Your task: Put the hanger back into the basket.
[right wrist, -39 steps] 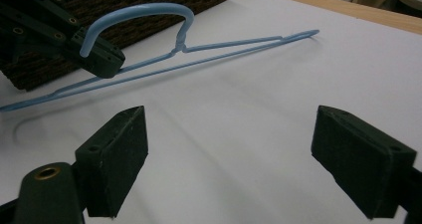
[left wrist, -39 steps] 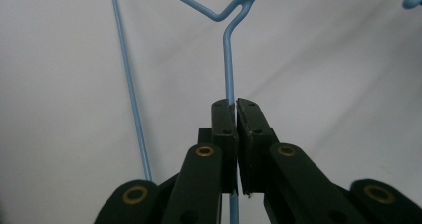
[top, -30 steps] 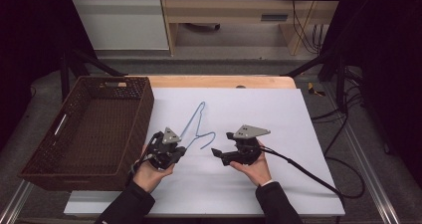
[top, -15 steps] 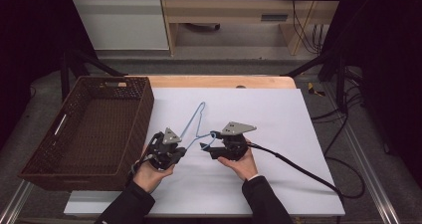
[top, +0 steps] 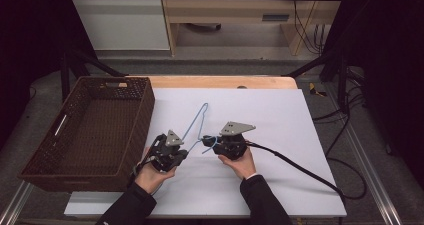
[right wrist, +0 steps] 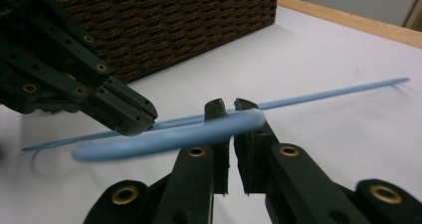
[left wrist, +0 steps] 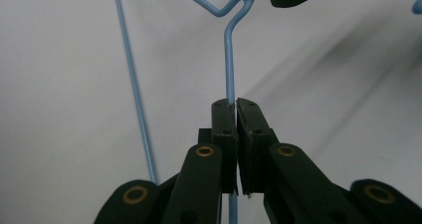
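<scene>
A blue wire hanger (top: 192, 125) lies on the white table (top: 280, 135), its hook end toward the person. My left gripper (top: 185, 153) is shut on one straight wire of the hanger (left wrist: 229, 59), which runs up from between its closed jaws (left wrist: 234, 104). My right gripper (top: 206, 141) has just been closing and now pinches the hanger (right wrist: 323, 94) near the neck; the thin wire passes between its nearly touching jaws (right wrist: 229, 107). The blurred hook curves across in front of them. The left gripper (right wrist: 139, 122) points in from the left, close by.
A dark brown wicker basket (top: 145, 115) stands at the table's left, right beside the left hand; its wall (right wrist: 174, 30) rises behind the grippers. A black cable (top: 300, 167) trails right from the right gripper. A wooden strip (top: 220, 82) borders the far table edge.
The right gripper has moved left to the hanger's hook end and its jaws have closed on the wire. The left gripper and the hanger have stayed where they were.
</scene>
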### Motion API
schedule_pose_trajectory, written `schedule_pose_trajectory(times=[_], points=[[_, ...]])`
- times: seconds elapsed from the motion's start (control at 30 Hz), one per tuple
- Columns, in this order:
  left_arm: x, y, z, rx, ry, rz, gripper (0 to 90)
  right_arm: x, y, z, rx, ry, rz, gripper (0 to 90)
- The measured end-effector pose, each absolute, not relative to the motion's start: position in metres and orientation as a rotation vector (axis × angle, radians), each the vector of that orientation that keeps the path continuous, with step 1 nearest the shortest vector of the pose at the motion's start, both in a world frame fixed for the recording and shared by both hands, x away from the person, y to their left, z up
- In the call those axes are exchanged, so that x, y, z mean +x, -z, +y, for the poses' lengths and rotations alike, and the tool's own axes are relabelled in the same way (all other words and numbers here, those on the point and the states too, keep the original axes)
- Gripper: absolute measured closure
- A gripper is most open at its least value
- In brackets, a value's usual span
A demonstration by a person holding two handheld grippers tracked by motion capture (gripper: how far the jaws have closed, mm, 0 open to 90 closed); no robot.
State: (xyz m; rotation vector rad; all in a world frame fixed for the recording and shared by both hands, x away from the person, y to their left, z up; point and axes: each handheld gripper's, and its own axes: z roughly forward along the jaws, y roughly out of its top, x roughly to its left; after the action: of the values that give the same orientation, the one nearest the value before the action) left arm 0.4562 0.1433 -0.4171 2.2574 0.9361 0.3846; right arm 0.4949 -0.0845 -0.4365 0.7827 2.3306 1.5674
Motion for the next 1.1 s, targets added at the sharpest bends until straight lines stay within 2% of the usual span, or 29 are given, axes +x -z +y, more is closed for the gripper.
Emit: schedule_pose_trajectory(times=[0.2,0.23,0.43,0.63,0.8,1.0,1.1], points=[[0.456,0.417,0.143,2.255,-0.395,0.931,85.4,0.494,0.436,-0.085,0.787,-1.57,2.343,85.3],[0.456,0.416,0.143,2.26,-0.4,0.932,77.0,0.494,0.436,-0.084,0.779,-1.574,2.346,85.3],[0.458,0.421,0.139,2.299,-0.415,0.919,69.2,0.493,0.436,-0.084,0.78,-1.574,2.351,85.3],[0.46,0.427,0.135,2.316,-0.421,0.93,73.8,0.493,0.436,-0.084,0.782,-1.575,2.352,85.3],[0.46,0.429,0.131,2.325,-0.445,0.929,85.6,0.493,0.436,-0.084,0.787,-1.574,2.354,85.3],[0.457,0.429,0.129,2.314,-0.491,0.929,86.8,0.491,0.435,-0.085,0.781,-1.563,2.352,84.8],[0.454,0.427,0.129,2.303,-0.534,0.931,87.0,0.489,0.434,-0.086,0.776,-1.543,2.357,79.9]])
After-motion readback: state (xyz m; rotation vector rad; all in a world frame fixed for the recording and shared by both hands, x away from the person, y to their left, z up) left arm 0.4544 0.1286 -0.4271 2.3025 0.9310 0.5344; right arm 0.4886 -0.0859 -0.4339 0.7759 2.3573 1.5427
